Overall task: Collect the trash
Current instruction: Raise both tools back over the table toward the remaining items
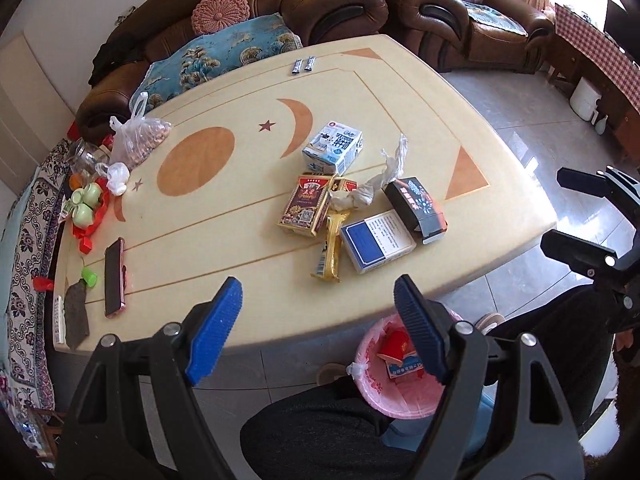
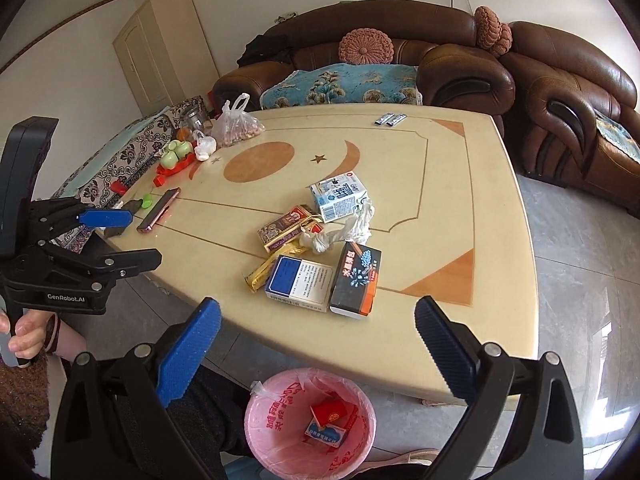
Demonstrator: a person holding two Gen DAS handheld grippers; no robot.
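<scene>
Trash (image 2: 320,240) is lying heaped near the desk (image 1: 400,80) edge closest to me, right above the bin (image 2: 264,432), so each piece needs only a short carry. Two boxes are sitting in the bin. I am holding my left gripper (image 1: 318,328) and right gripper (image 2: 318,356) released and empty.

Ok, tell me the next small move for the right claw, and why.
Probably lower the right claw onto the blue and white box, the piece of the trash pile closest to the table's near edge. Both claws are open and empty, a red packet and a small box already lie in the pink-lined bin below, and several boxes and wrappers remain on the table.
</scene>
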